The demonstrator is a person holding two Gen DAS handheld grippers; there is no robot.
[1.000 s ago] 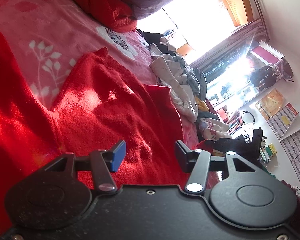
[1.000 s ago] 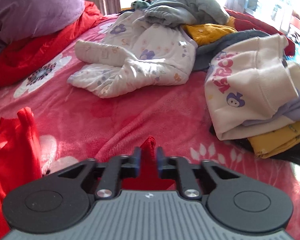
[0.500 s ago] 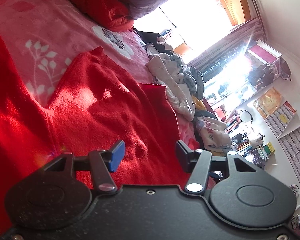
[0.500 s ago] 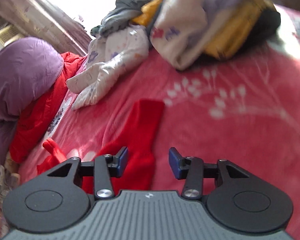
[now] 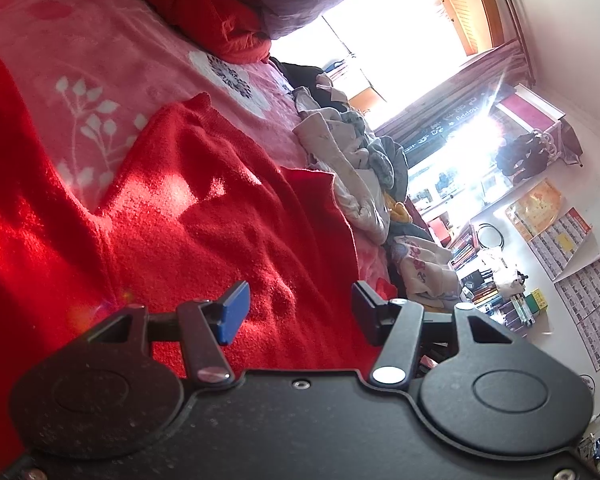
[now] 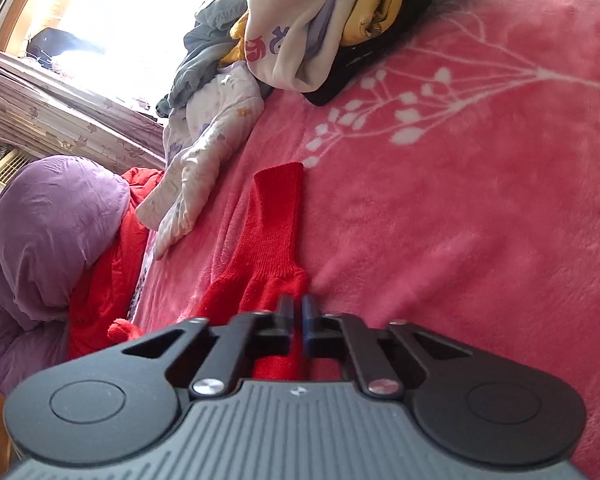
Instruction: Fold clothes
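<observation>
A red knitted sweater (image 5: 204, 216) lies spread on the pink flowered blanket (image 5: 80, 60). My left gripper (image 5: 296, 310) is open and empty, hovering just above the sweater's body. In the right wrist view the sweater's sleeve (image 6: 274, 216) stretches away across the blanket (image 6: 460, 200). My right gripper (image 6: 296, 314) is shut on the red knit near the base of that sleeve.
A heap of unfolded clothes (image 6: 228, 92) and a stack of white, yellow and dark garments (image 6: 332, 20) lie at the far end of the bed. A purple pillow (image 6: 48, 232) and red quilt (image 6: 108, 264) sit on the left. Shelves and a window (image 5: 480, 184) stand beyond.
My right gripper was open half a second ago and has now closed on the sweater near the sleeve's base, having moved closer to it. The left gripper stays open above the sweater.
</observation>
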